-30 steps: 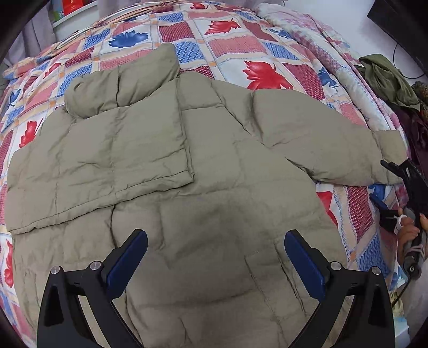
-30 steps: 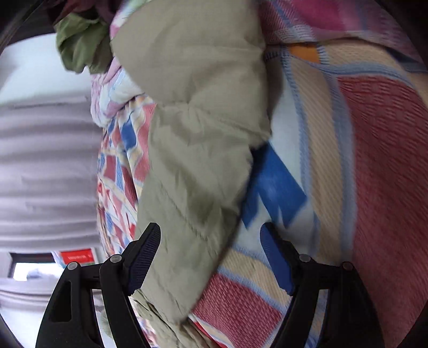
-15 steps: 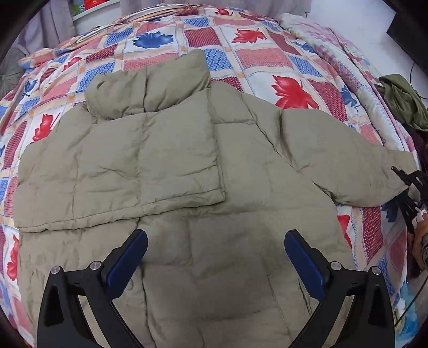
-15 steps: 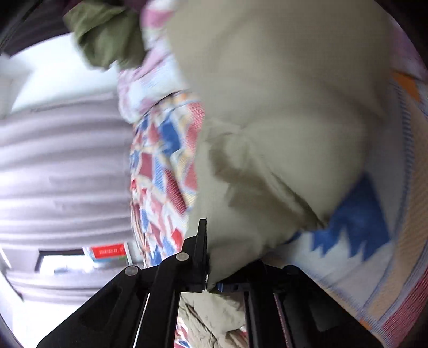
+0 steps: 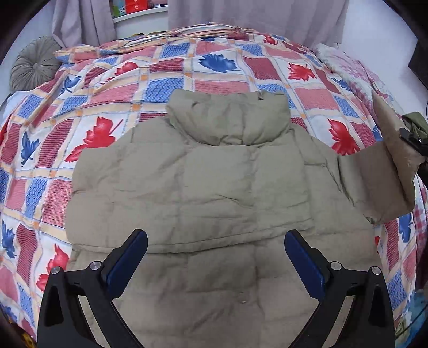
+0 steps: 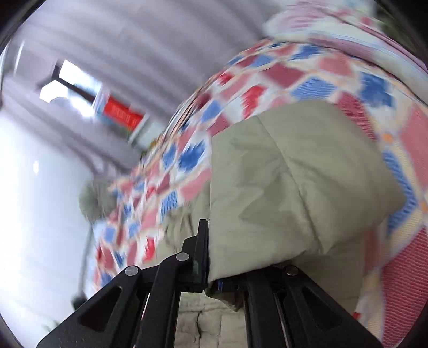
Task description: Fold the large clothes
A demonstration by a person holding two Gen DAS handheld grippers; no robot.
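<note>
A khaki padded jacket lies flat on the bed, collar away from me, with one sleeve folded across its body. My left gripper hovers open over the jacket's lower half, nothing between its blue pads. The other sleeve is raised off the bed at the right edge, and my right gripper holds its cuff. In the right wrist view that gripper is shut on the sleeve, which bulges up from the closed jaws. The view is blurred.
A patchwork bedspread with red and blue leaves covers the bed. A round grey cushion sits at the far left corner. Crumpled green clothing lies at the right edge, and curtains hang behind the bed.
My right gripper closed on the sleeve cuff and lifted it off the bed. The left gripper swung so the jacket now sits centred in its view, still open.
</note>
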